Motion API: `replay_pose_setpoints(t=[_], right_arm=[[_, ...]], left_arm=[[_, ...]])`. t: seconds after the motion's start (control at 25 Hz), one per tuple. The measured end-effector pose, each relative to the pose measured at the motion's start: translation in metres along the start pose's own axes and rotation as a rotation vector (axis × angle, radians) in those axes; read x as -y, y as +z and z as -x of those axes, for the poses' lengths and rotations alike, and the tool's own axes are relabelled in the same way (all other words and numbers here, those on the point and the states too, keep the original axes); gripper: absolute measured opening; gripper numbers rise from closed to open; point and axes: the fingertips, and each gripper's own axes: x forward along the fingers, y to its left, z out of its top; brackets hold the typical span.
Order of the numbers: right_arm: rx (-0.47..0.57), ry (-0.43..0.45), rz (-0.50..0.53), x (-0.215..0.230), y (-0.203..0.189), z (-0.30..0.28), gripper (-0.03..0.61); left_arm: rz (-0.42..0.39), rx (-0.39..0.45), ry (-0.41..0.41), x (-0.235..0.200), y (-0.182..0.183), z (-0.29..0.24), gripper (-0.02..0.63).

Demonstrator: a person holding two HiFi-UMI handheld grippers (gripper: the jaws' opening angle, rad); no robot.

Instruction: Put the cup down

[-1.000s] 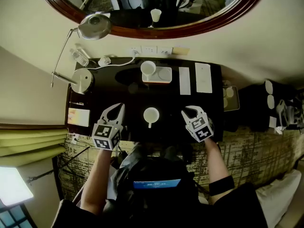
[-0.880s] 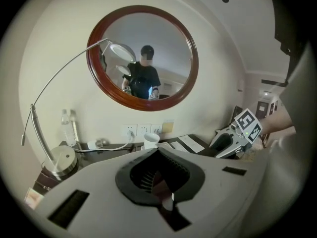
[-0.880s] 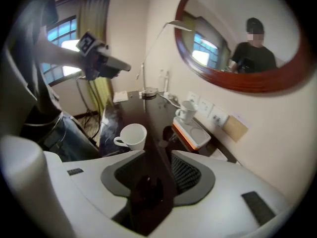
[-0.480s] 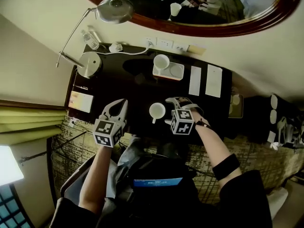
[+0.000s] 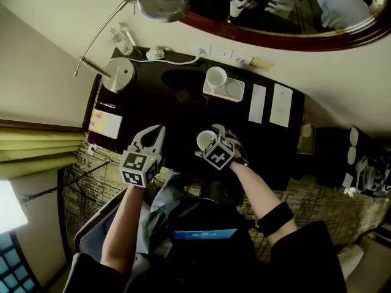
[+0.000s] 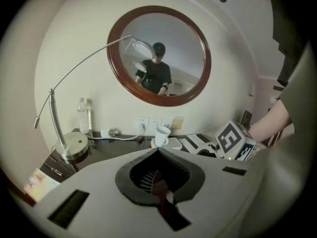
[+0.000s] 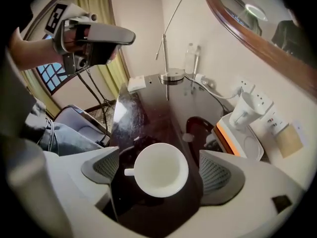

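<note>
A white cup (image 7: 159,171) stands upright on the dark table (image 7: 148,113), its handle pointing at the left pad. My right gripper (image 7: 159,158) points steeply down over it. Its jaws have just been opening and now stand wide, one on each side of the cup, with a gap at both pads. In the head view the cup (image 5: 203,141) shows partly under the right gripper (image 5: 211,138). My left gripper (image 5: 154,134) hovers at the table's near left edge, shut and empty (image 6: 157,155).
A second white cup (image 5: 215,77) stands on a white tray (image 5: 236,91) at the back. Two paper sheets (image 5: 270,104) lie to its right. A desk lamp (image 5: 120,74), a bottle (image 5: 122,39) and a notepad (image 5: 105,124) occupy the left side. A round mirror (image 6: 158,53) hangs above.
My right gripper has swung left from the table's right side to over the cup, tipped downward, and its jaws have opened around the cup. The left gripper has shifted only slightly.
</note>
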Motion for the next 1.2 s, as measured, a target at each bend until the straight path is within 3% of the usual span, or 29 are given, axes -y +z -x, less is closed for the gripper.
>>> replay_pose_setpoints(t=[0.4,0.56,0.96,1.2], right_arm=[[-0.100,-0.032,-0.111,0.007,-0.018,-0.031,0.537],[-0.122,0.009,-0.138,0.002,-0.022,-0.039,0.440],[-0.156,0.029,-0.082,0.003,-0.028,-0.034,0.437],[-0.098,-0.008,-0.028,0.040,-0.009,-0.001,0.437]], left_arm=[[0.021,0.002,0.000,-0.007,-0.003,0.000,0.000],[0.035,-0.007,0.015,-0.014,-0.012,0.002,0.000],[0.037,-0.015,0.008,-0.018,-0.016,0.000,0.000],[0.035,-0.027,-0.020,-0.012,-0.022,-0.007,0.000]])
